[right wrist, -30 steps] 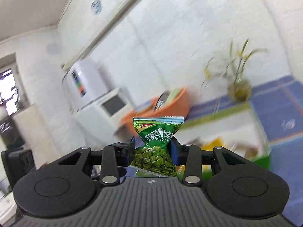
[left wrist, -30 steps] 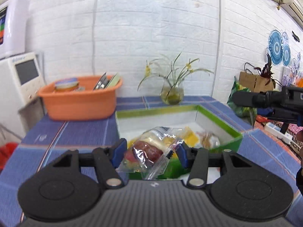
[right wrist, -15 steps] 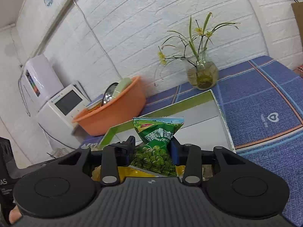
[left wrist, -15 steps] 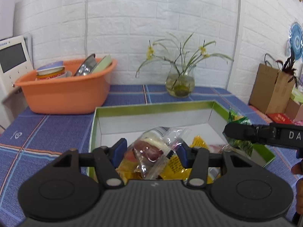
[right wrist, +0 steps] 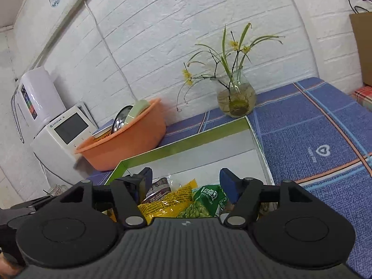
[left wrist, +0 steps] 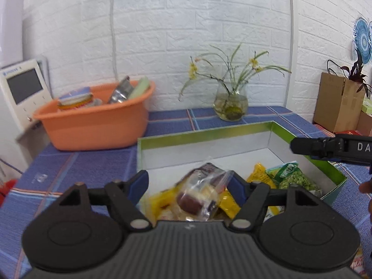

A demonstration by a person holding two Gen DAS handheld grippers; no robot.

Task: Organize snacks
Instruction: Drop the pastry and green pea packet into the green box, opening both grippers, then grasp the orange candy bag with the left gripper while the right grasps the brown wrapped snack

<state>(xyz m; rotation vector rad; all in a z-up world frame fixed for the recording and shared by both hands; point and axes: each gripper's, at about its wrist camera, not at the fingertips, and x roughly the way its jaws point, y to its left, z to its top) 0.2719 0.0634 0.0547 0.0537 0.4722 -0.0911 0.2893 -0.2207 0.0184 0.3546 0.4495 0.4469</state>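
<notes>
White brick wall fills the background of both views, and below it a table [left wrist: 97,162] under a blue plaid cloth carries everything. On it, in the centre of each frame, stands a green-rimmed box [left wrist: 209,131] with a white inside. Behind it, at middle left, sits an orange basin [left wrist: 93,127] holding dishes, and at upper right of the box a glass vase [left wrist: 231,107] with yellow flowers. A white appliance with a dark screen [right wrist: 67,129] stands at the left edge.

In the left wrist view, the left claw [left wrist: 189,184] hangs over the near end of the box; its jaws are opening, and a clear-wrapped pastry [left wrist: 200,195], blurred, lies between them, close beside the right pad with a wide gap to the left pad. Whether that right pad touches the wrapper I cannot tell. Under it are yellow snack packets [left wrist: 229,203], and to the lower right a green pea packet [left wrist: 294,179] lies in the box near its right wall. The dark tip of the right claw [left wrist: 325,148] enters from the right edge above that wall.

In the right wrist view, the right claw [right wrist: 186,184] stands wide and is opening; the green pea packet [right wrist: 208,203] rests below it among the yellow packets, free of both pads.
</notes>
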